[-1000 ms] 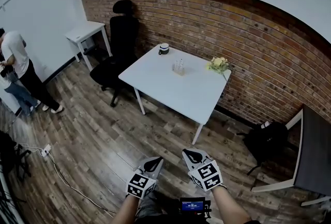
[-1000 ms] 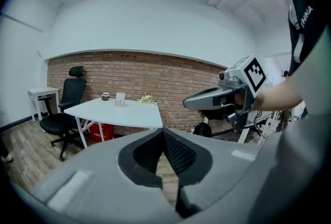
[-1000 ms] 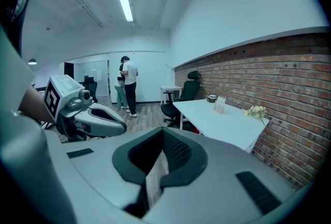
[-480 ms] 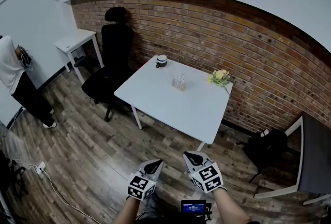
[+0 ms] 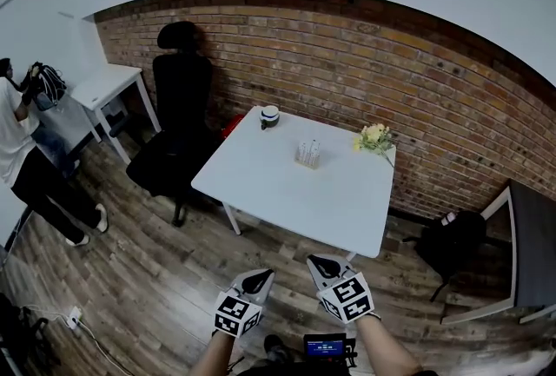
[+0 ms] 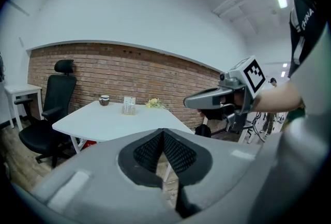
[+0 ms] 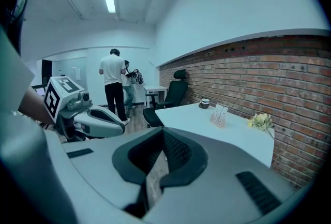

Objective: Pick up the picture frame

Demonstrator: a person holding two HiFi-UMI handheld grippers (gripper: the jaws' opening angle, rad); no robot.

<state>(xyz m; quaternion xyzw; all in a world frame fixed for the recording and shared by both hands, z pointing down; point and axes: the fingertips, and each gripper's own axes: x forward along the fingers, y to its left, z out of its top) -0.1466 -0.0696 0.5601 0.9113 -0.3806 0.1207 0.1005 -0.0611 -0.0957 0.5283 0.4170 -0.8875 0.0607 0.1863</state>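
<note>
The picture frame [image 5: 307,154] is a small pale upright stand near the far middle of the white table [image 5: 287,192]. It also shows in the left gripper view, picture frame [image 6: 129,105], and in the right gripper view, picture frame [image 7: 219,114]. Both grippers are held low over the wooden floor, well short of the table's near edge. My left gripper [image 5: 258,277] is shut and holds nothing. My right gripper [image 5: 321,262] beside it is shut too, with nothing in it. Each gripper view shows the jaws meeting: left gripper [image 6: 163,133], right gripper [image 7: 163,133].
A mug [image 5: 270,115] and a bunch of yellow flowers [image 5: 374,138] stand on the table by the brick wall. A black office chair [image 5: 174,135] is at the table's left, beyond it a small white desk [image 5: 104,88] and a person [image 5: 30,166]. A black backpack [image 5: 452,242] lies right.
The table has come nearer and stands larger in the head view. Both grippers keep their places at the bottom of the view, still shut. The person at left has shifted.
</note>
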